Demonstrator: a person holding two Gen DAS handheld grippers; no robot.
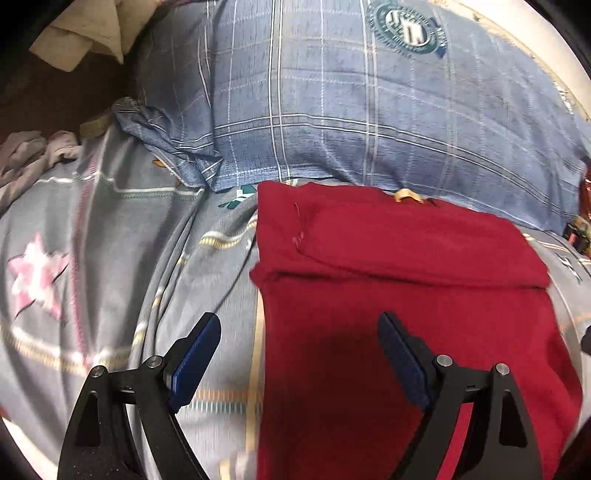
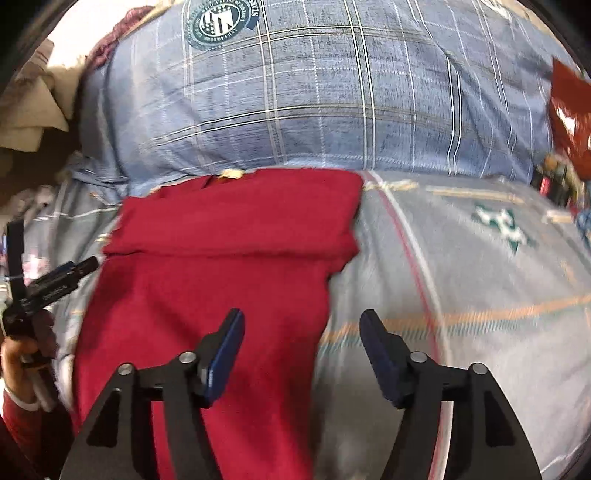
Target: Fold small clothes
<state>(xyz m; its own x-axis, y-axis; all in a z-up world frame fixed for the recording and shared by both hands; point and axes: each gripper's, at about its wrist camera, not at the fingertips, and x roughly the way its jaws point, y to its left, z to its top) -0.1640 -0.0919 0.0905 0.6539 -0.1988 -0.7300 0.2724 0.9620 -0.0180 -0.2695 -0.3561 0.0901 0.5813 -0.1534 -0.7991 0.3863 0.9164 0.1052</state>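
Garment: a red knit garment (image 1: 406,314) lies flat on the bedsheet (image 1: 129,229), its far part folded back over itself into a thick band across the top.
Left gripper (image 1: 299,339): jaws spread wide above the garment's left edge, holding nothing; left pad over the sheet, right pad over red cloth.
Right gripper (image 2: 301,334): jaws apart, nothing between them, hanging over the garment's right edge.
Pillow (image 1: 351,110): blue plaid with a round green emblem, just beyond the garment's far edge.
Person: a hand (image 2: 22,354) in a red sleeve holds the other gripper's handle at the left of the right wrist view.
Far left: crumpled beige cloth (image 1: 81,33).
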